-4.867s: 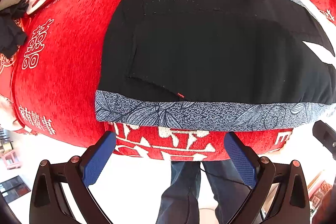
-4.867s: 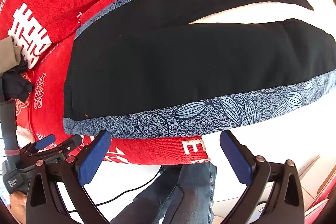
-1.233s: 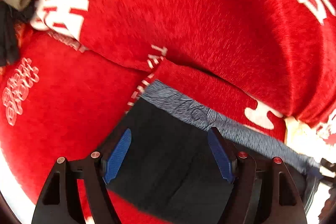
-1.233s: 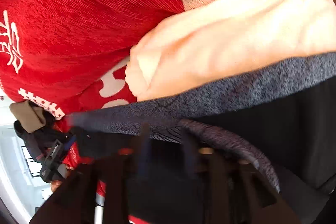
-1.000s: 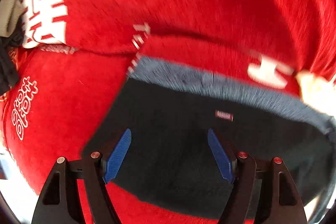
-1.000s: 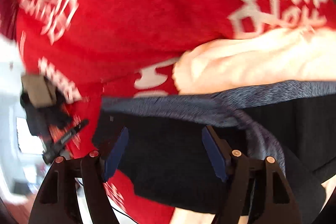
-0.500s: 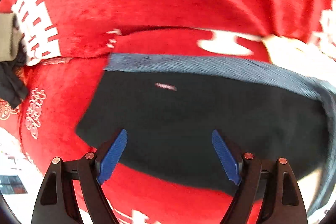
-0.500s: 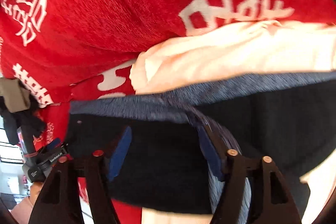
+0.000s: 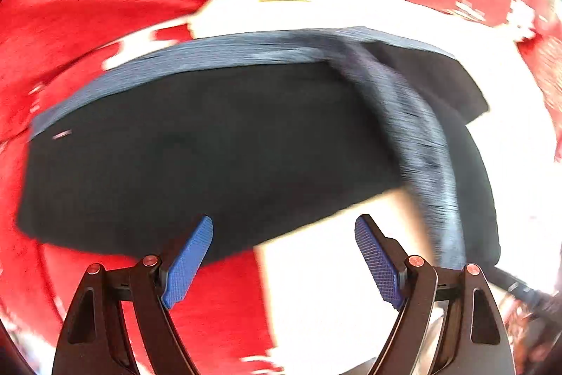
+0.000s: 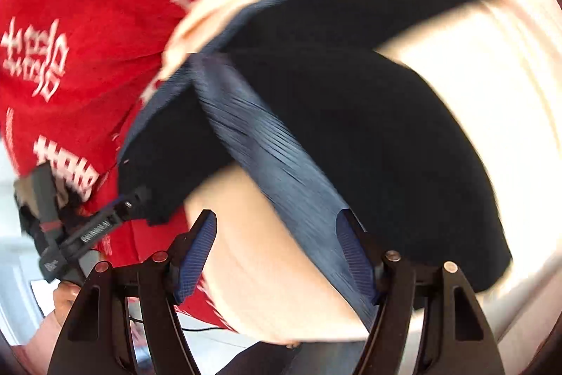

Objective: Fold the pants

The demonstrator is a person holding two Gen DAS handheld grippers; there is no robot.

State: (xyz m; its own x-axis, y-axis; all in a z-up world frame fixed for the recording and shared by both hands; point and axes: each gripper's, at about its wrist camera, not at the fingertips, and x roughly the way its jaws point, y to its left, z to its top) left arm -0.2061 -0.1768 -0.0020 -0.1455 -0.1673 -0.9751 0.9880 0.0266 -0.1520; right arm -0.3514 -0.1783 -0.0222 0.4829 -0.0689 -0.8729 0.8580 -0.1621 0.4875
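Observation:
The black pants (image 9: 210, 143) with a blue-grey patterned band (image 9: 224, 55) lie folded on the red cover. A band strip (image 9: 428, 143) runs diagonally down the right side. My left gripper (image 9: 284, 255) is open and empty, just in front of the pants' near edge. In the right wrist view the pants (image 10: 368, 136) fill the middle, with the band (image 10: 277, 178) running diagonally toward my right gripper (image 10: 277, 255), which is open; the band passes by its right finger (image 10: 354, 255). The left gripper (image 10: 105, 220) shows at the left.
A red cover with white characters (image 9: 105, 6) lies under the pants, with a pale cream patch (image 9: 516, 136) to the right and near side. In the right wrist view the red cover (image 10: 87, 6) is at the left and the cream fabric (image 10: 491, 76) at the right.
Both grippers have pulled back from the pants' far edge and opened wider. More of the folded pants shows now, and the views swing right with motion blur.

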